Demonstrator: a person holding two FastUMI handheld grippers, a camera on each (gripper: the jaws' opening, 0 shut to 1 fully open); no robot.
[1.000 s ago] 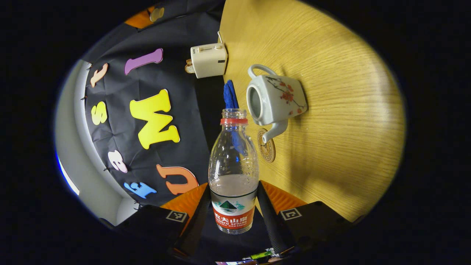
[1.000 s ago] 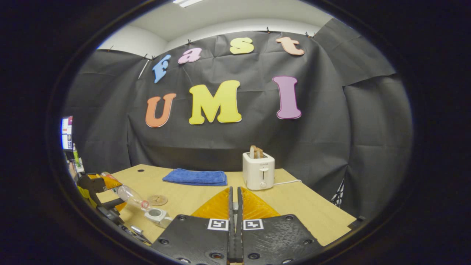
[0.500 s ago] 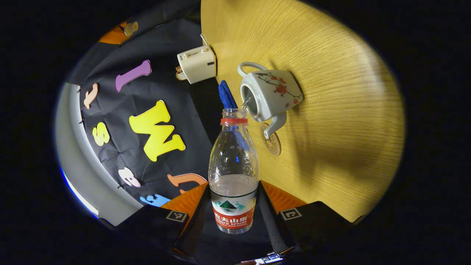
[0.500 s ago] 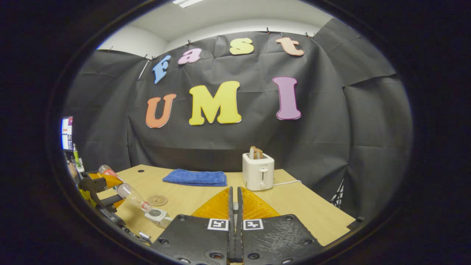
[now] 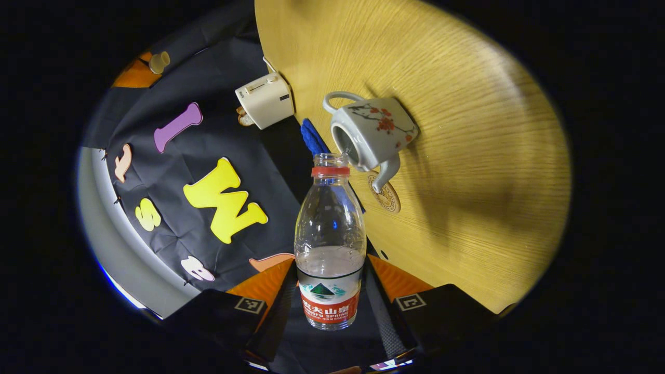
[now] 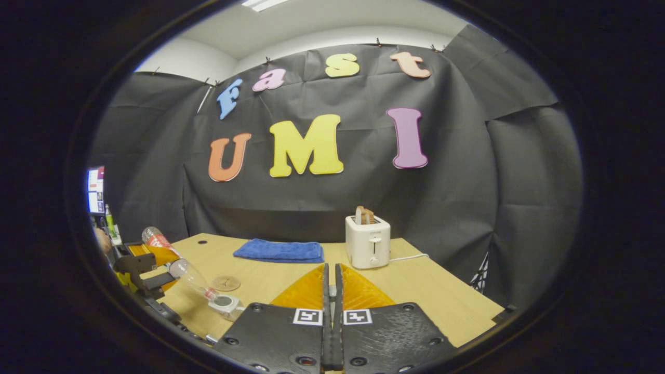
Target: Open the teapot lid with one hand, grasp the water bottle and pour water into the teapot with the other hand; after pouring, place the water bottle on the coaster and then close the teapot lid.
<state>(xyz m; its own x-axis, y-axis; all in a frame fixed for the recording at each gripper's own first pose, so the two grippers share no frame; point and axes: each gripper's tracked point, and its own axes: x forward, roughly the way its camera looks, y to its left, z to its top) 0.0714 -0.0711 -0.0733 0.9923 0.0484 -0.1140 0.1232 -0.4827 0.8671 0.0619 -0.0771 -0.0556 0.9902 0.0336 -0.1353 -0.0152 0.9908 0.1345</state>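
Observation:
My left gripper (image 5: pixel 329 264) is shut on a clear water bottle (image 5: pixel 329 234) with a red neck ring and no cap. The bottle is tipped, and its mouth sits at the open top of the white flowered teapot (image 5: pixel 376 132) on the wooden table (image 5: pixel 467 156). In the right gripper view that gripper (image 6: pixel 143 265) holds the bottle (image 6: pixel 189 272) slanting down to the lidless teapot (image 6: pixel 226 303). A round coaster (image 5: pixel 387 196) lies just beyond the spout. My right gripper (image 6: pixel 331 272) hovers over the table with its fingers pressed together; I cannot see anything between them.
A white toaster (image 6: pixel 368 241) with bread in it stands at the table's back edge, its cord trailing right. A folded blue towel (image 6: pixel 279 251) lies left of it. The coaster (image 6: pixel 226 283) sits between towel and teapot. A screen (image 6: pixel 94 189) glows at far left.
The left gripper has tipped the bottle further, raising its base and bringing its mouth closer to the teapot's opening. The right gripper has hardly moved.

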